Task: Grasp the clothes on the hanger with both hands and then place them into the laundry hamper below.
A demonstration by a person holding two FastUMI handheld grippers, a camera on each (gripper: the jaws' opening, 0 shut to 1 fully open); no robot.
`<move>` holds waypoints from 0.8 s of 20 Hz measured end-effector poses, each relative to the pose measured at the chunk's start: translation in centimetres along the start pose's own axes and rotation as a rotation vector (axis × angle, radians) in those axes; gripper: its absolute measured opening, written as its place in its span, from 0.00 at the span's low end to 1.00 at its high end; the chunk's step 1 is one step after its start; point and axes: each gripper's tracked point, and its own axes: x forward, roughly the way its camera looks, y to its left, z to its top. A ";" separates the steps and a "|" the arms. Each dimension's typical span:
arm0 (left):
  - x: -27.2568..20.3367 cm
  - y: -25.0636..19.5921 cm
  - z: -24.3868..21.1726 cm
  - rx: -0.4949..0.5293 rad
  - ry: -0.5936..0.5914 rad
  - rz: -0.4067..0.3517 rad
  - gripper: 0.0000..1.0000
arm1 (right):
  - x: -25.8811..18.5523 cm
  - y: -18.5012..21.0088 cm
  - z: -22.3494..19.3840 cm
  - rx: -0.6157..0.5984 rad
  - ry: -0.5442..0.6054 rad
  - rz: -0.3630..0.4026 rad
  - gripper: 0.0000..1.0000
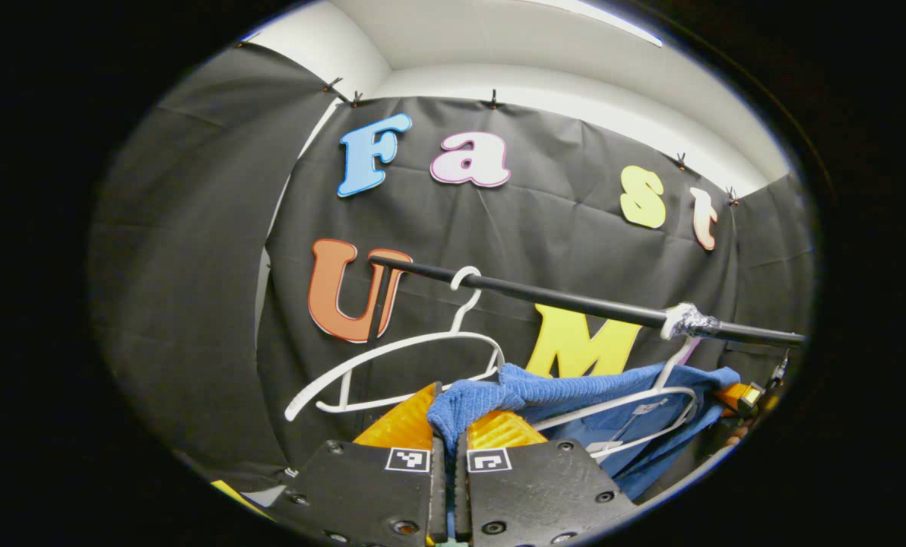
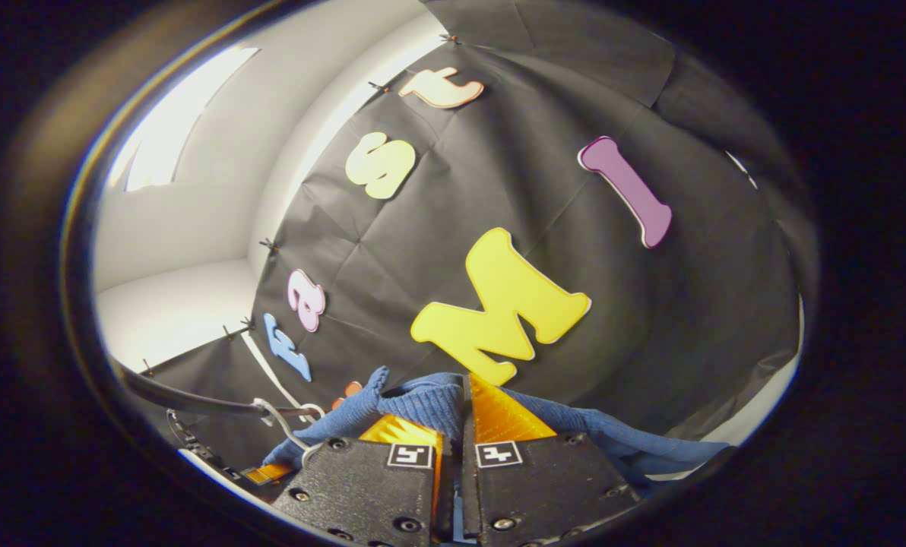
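Note:
A blue knitted garment [image 1: 574, 391] hangs over a white hanger [image 1: 635, 399] on the black rail [image 1: 574, 302]. In the left gripper view, my left gripper [image 1: 453, 427] is shut on one bunched end of the garment, just below the rail. The right gripper [image 1: 742, 395] shows small at the far end of the same garment. In the right gripper view, my right gripper [image 2: 460, 414] is shut on a fold of the blue garment [image 2: 422, 399], which spreads to both sides of its fingers. The rail [image 2: 194, 403] and a white hanger hook [image 2: 278, 422] lie at lower left.
An empty white hanger [image 1: 392, 357] hangs on the rail to the left of the garment, close to my left gripper. A taped lump [image 1: 689, 320] wraps the rail above the garment's hanger. The black cloth wall stands close behind the rail.

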 end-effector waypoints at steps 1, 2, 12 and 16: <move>0.4 -0.1 0.1 -0.003 0.013 -0.019 0.09 | 0.7 0.0 0.4 0.005 0.009 0.013 0.08; 0.6 0.0 0.2 0.001 0.021 -0.033 0.09 | 1.1 -0.1 0.6 -0.004 0.019 0.021 0.08; 3.3 1.9 -1.5 0.042 0.145 -0.142 0.04 | 6.0 -2.7 -1.9 -0.104 0.219 0.037 0.08; 4.0 3.7 -4.3 0.017 0.235 -0.155 0.04 | 8.6 -5.4 -5.5 -0.103 0.355 0.022 0.08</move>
